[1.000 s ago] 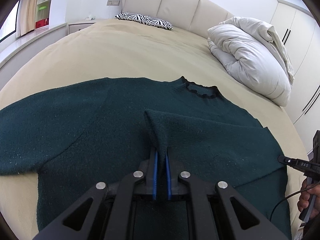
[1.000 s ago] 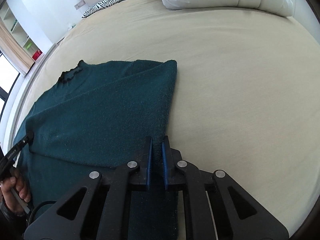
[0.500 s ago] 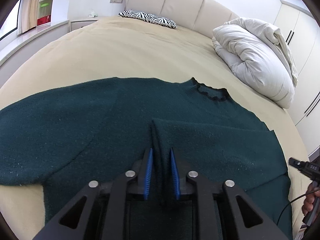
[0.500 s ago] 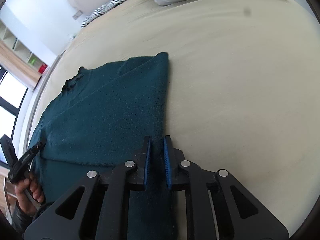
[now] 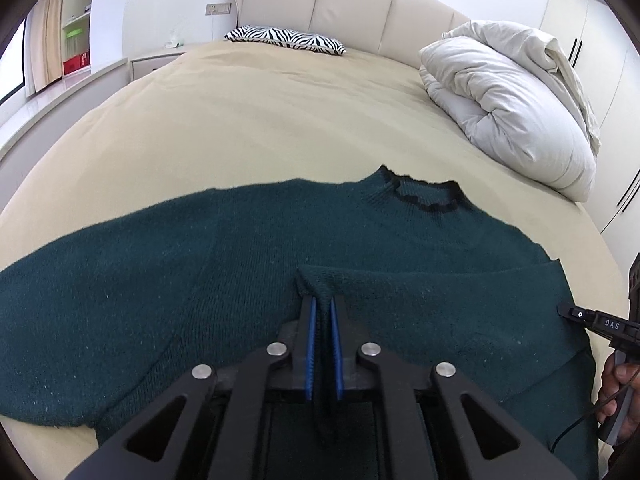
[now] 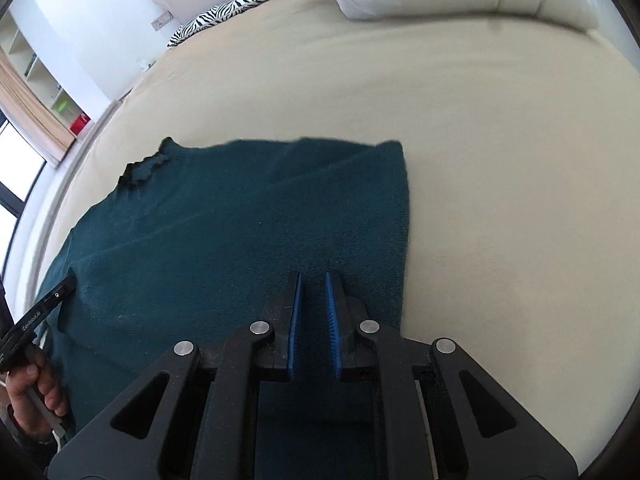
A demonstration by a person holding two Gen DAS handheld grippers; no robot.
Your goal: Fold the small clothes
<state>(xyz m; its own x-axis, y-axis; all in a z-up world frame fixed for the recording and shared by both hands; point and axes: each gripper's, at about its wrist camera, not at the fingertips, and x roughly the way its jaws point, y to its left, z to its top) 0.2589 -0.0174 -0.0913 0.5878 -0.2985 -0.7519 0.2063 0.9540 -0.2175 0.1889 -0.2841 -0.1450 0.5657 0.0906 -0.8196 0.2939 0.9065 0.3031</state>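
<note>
The dark green knitted sweater [image 5: 240, 280] lies flat, neck away, on the wide beige bed [image 5: 280, 120]. Its one side is already folded inward; the other long sleeve [image 5: 80, 320] is spread out. The left gripper [image 5: 322, 308] has just been closing and pinches the cuff of the folded sleeve. The right gripper [image 6: 312, 280] also just closed, nearly together at the folded edge; whether it holds cloth I cannot tell. I think both should lay the fold smooth and let go low.

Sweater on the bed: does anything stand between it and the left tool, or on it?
Nothing visible does. The left tool is shut on a fold of the sweater, whose surface is bare. The duvet and zebra pillow lie apart from it, nearer the headboard.
</note>
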